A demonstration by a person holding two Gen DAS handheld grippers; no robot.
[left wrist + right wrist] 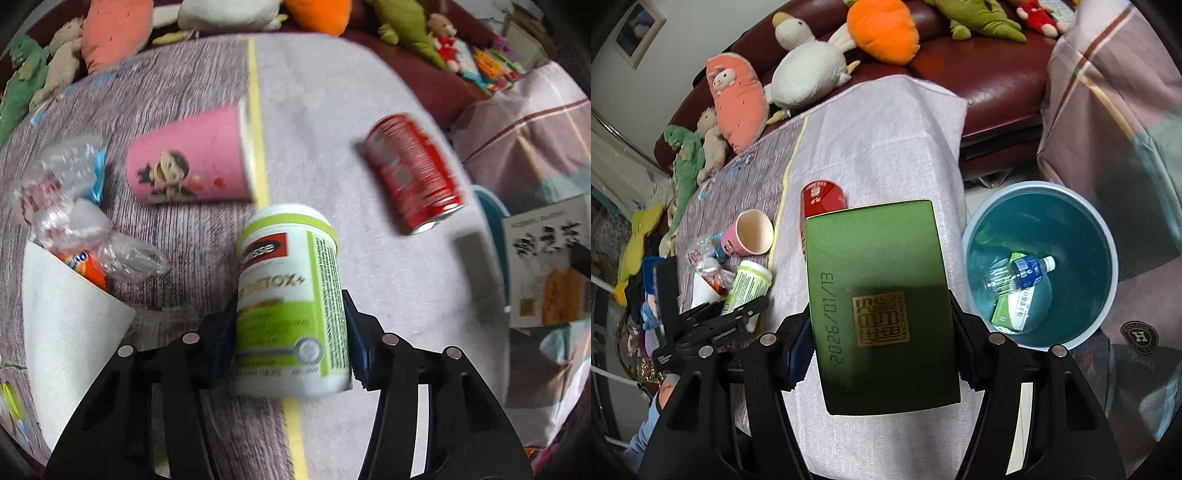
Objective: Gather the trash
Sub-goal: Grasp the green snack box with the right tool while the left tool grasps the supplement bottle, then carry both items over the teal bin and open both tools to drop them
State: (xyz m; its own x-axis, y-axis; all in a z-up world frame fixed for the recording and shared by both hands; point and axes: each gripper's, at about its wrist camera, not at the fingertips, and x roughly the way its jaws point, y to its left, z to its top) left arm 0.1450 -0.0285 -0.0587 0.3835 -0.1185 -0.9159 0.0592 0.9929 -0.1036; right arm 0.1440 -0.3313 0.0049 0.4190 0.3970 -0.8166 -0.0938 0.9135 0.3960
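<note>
Left tongs [290, 325] clenched on green-and-white bottle [291, 295], held just above the surface [388, 280] for carrying away. Right tongs [882, 343] clenched on green box [879, 306], raised near the blue bin [1108, 258] on the right, probably for dropping inside. Pink cup [192, 162], red can [413, 170] lying far, not yet collected.

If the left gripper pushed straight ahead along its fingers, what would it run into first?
The left gripper is shut on a green supplement bottle. Straight ahead, the bottle's cap would probably reach the pink paper cup lying on its side, near its rim; depth is unclear.
</note>
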